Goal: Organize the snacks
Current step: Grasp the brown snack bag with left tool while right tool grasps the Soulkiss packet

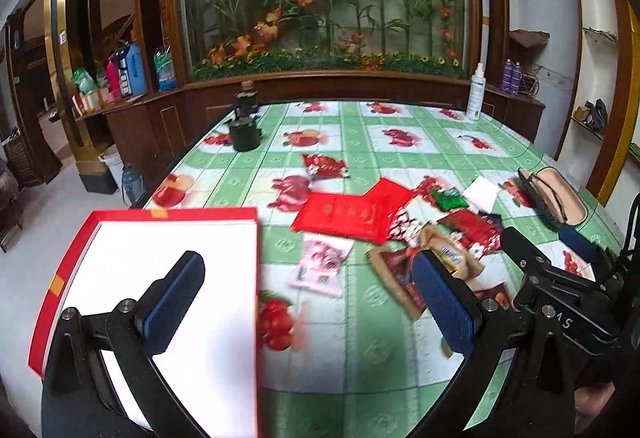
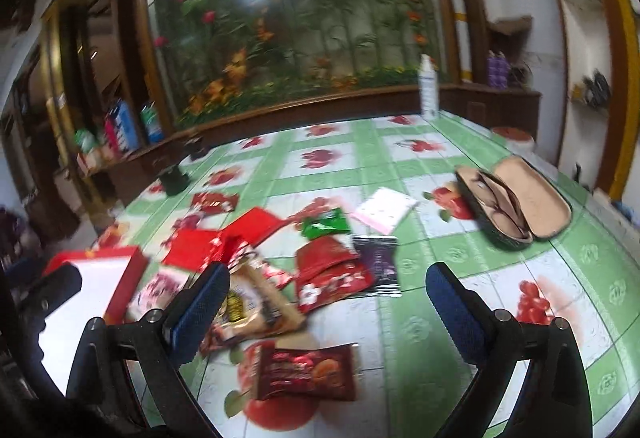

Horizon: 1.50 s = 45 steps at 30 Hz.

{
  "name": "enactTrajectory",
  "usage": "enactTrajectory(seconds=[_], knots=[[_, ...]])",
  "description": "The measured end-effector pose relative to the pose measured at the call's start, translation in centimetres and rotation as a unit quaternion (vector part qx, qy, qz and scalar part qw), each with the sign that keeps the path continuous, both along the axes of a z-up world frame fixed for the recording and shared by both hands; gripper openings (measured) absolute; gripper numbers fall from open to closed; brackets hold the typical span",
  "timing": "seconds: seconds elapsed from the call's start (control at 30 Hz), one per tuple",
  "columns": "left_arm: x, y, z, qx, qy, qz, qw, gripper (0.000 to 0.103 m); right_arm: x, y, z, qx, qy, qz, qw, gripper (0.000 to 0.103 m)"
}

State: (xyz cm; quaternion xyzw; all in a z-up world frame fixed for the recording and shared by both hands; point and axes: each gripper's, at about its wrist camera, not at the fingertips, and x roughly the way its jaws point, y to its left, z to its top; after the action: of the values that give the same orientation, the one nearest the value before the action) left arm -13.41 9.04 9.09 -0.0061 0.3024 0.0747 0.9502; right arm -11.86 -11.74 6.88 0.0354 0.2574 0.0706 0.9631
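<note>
Both your jaws stand wide apart with nothing between them. Your right gripper (image 2: pixel 324 302) hovers low over the scatter, its left blue pad just beside the tan crinkly snack bag (image 2: pixel 256 302), and the dark red foil packet with the orange picture (image 2: pixel 306 372) lies flat directly below and between the pads. That looks like your easiest pick: drop straight down, straddle its short width and close on the crimped edge so the foil doesn't slide out. Your left gripper (image 1: pixel 308 302) hangs over the shallow red cardboard box with the white inside (image 1: pixel 176 278), which sits at the near left corner of the green-checked, fruit-printed counter (image 1: pixel 360 358) and holds nothing yet, as far as I can see. Keep that hand clear of the box opening. Farther out the pink sachet (image 1: pixel 320 268), the flat red envelopes (image 1: pixel 352 214) and the green wrapper (image 2: pixel 324 224) lie loose. Mind the open glasses case (image 2: pixel 516 206) on your right.
</note>
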Motion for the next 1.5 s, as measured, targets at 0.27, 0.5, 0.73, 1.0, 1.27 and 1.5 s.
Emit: enactTrajectory(seconds=[0.27, 0.5, 0.73, 1.0, 1.27, 1.5], knots=[[2.5, 1.8, -4.3, 0.001, 0.100, -0.003, 0.9949, 0.103, 1.2, -2.3, -1.9, 0.001, 0.071, 0.006, 0.997, 0.100], [5.6, -2.3, -4.7, 0.031, 0.134, -0.066, 0.9884, 0.103, 4.1, -4.6, -3.0, 0.017, 0.133, 0.056, 0.989, 0.097], [8.3, -7.4, -5.4, 0.096, 0.140, -0.164, 0.9716, 0.103, 2.3, -5.7, -4.1, -0.014, 0.156, 0.125, 0.980, 0.092], [10.4, -10.4, -8.3, 0.069, 0.197, -0.248, 0.9462, 0.103, 0.1, -5.6, -4.3, -0.013, 0.152, 0.166, 0.974, 0.092], [9.0, -9.5, -7.5, 0.049, 0.172, -0.253, 0.9508, 0.064, 0.4, -4.9, -5.0, -0.017, 0.173, 0.187, 0.967, 0.092], [8.5, -8.2, -7.4, 0.026, 0.164, -0.248, 0.9543, 0.054, 0.9, -2.2, -4.4, -0.057, 0.161, 0.228, 0.959, 0.093]])
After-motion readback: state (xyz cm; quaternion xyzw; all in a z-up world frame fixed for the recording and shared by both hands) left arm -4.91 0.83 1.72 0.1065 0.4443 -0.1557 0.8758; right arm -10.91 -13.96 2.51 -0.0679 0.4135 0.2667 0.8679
